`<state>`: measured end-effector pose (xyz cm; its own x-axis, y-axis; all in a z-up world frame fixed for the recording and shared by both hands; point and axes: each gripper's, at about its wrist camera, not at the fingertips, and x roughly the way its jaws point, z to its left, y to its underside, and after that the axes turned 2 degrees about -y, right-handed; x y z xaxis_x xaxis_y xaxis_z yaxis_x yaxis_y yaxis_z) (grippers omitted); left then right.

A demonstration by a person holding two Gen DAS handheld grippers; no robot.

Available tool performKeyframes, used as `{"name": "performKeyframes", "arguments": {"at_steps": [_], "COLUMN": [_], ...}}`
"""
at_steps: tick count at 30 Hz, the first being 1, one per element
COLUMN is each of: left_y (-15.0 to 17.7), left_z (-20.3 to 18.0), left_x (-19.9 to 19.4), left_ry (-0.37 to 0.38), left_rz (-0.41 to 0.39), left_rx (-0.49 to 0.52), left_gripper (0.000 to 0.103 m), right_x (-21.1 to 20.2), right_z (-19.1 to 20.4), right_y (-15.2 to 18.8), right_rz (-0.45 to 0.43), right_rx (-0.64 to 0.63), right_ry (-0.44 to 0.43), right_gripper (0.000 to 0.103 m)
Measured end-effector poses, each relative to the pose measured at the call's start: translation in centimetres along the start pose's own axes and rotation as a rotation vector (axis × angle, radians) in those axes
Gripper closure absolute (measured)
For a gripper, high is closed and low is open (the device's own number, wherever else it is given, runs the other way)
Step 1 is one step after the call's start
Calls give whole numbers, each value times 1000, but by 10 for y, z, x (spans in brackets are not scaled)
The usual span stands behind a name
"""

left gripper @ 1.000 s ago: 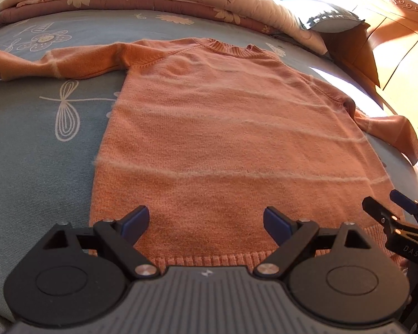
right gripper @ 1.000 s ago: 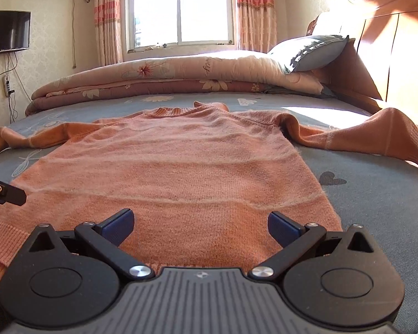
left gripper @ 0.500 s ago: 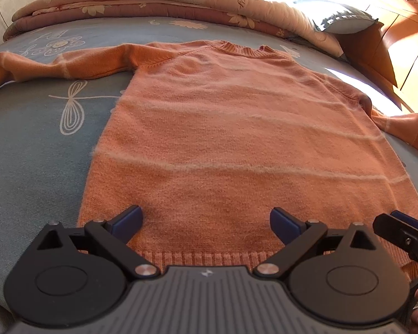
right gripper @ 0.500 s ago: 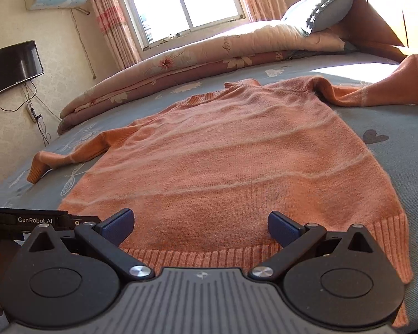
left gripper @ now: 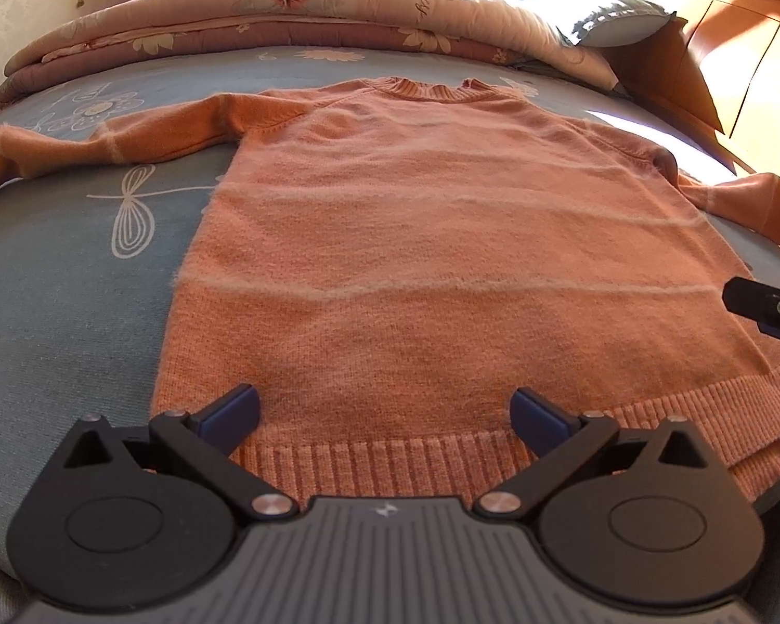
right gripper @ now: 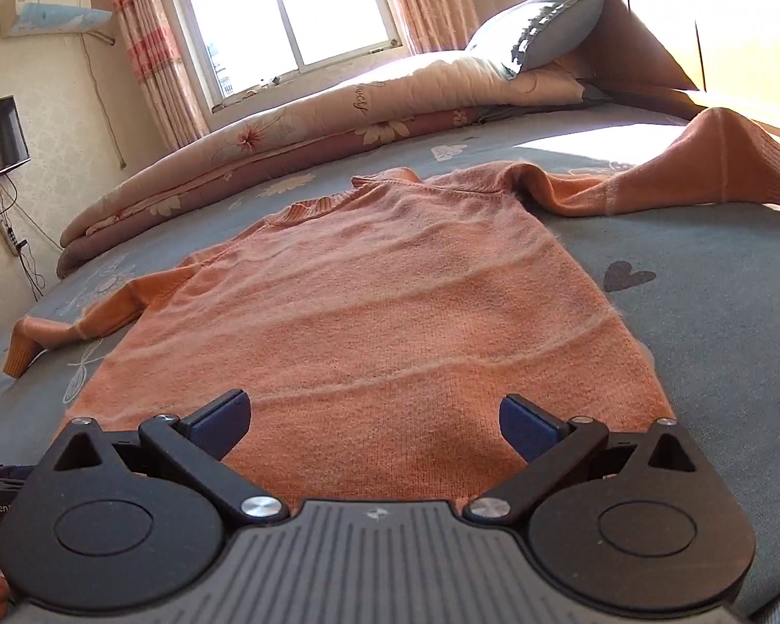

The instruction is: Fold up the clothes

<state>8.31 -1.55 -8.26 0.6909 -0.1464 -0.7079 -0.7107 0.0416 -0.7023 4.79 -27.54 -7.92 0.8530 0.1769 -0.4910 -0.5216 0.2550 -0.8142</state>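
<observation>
Left wrist view: the left gripper (left gripper: 385, 411) hangs low over the ribbed hem (left gripper: 442, 460) of an orange sweater (left gripper: 442, 239), its blue-padded fingers (left gripper: 231, 413) spread wide with nothing between them. The sweater lies flat, front up, on a grey-blue bedsheet (left gripper: 52, 286) with pale thin stripes across the knit; one sleeve (left gripper: 104, 143) stretches out to the left, and the collar (left gripper: 421, 89) points toward a folded floral quilt (left gripper: 286, 15). At the right edge, only a dark tip of the right gripper (left gripper: 767, 304) shows. In the right wrist view, the right gripper (right gripper: 374, 418) is likewise wide apart and empty above the sweater's lower part; its body hides the hem there. The far sleeve (right gripper: 650, 182) rises in a crumpled fold, its cuff cut off by the frame.
</observation>
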Motion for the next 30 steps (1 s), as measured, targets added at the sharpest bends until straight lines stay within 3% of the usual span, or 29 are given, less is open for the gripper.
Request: {"name": "performKeyframes", "arguments": {"at_steps": [4,10,16,30], "left_y": [2,3,4,-9], "left_z": [9,17,21,23], "left_x": [-4,-6,-6,2], "left_ry": [40,79,101,154], "left_rz": [-10,-35,-44,-54], "left_rx": [-35,-65,-86,-76], "left_gripper": [1,1,1,1], "right_x": [30,0,8,-2], "right_z": [0,-30,-8,-15], "right_y": [-4,19,31,28], "right_rz": [88,33,76,79], "right_rx": [52,38,-150,-109], "right_ry": [-26,72,164,138], "right_gripper": [0,0,0,0]}}
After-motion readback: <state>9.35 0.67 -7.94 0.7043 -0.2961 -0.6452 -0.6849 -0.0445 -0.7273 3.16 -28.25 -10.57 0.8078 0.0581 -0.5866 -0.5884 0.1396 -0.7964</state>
